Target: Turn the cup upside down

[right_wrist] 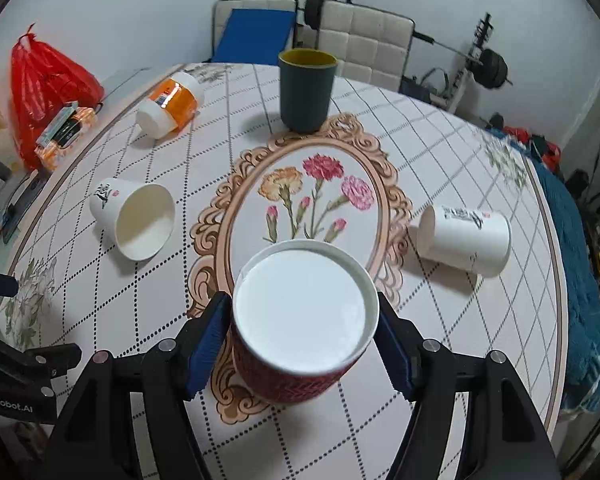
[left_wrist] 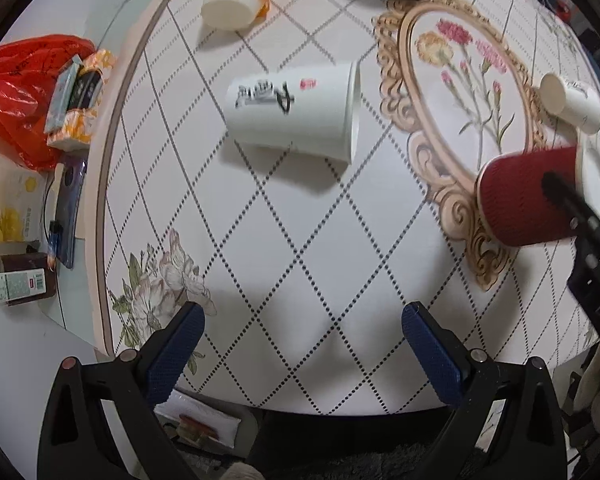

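Jaws of right gripper [right_wrist: 302, 338] clamping red cup [right_wrist: 300, 340] (white base showing) over table [right_wrist: 460, 152]; left gripper [left_wrist: 302, 348] hovering, jaws apart, holding nothing.

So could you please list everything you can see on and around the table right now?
red cup: 1, red ribbed wall, white inside, held in the right claw.
white paper cups: 2, on their sides, one left, one right of the flower oval.
dark green cup: 1, yellow inside, upright at the far side.
orange container: 1, orange and white, lying far left.
table: 1, white cloth with a diamond grid.
red bag: 1, off the table's left edge.
chairs: 2, beige, behind the table.
left claw: open, empty.
right claw: shut on the red cup.
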`<state>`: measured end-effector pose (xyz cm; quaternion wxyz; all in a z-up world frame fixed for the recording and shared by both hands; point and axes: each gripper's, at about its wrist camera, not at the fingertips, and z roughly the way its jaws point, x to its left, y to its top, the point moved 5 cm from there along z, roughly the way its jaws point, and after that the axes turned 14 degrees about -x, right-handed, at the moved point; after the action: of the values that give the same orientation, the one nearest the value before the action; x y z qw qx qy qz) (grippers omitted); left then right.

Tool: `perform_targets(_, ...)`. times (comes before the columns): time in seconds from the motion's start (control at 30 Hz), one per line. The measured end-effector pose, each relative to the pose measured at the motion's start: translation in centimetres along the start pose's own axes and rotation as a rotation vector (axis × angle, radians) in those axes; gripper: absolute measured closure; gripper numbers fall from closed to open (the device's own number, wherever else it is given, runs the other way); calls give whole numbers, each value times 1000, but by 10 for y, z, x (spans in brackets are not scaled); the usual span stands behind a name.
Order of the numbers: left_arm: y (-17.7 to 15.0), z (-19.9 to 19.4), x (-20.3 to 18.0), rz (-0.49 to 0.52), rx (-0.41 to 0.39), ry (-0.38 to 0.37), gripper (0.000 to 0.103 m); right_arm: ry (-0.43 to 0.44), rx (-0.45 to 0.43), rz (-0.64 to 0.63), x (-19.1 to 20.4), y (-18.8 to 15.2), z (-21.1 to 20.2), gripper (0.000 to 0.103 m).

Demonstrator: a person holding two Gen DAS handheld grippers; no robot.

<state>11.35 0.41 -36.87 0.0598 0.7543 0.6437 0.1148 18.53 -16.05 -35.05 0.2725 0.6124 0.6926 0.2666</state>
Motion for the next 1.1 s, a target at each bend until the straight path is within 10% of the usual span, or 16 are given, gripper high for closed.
perform_targets(0.23, 20, -38, -1, 16, -126, -14, 2, -72, 92, 177, -23, 3, -27, 7)
perform_targets(0.57, 16, -103, -22, 72, -242, -98, 2, -269, 154, 300, -52, -18, -119, 4)
perform_targets(1.1, -21, -220, -31, 5, -412, -90, 2, -243, 12, 284, -59, 8, -252, 4)
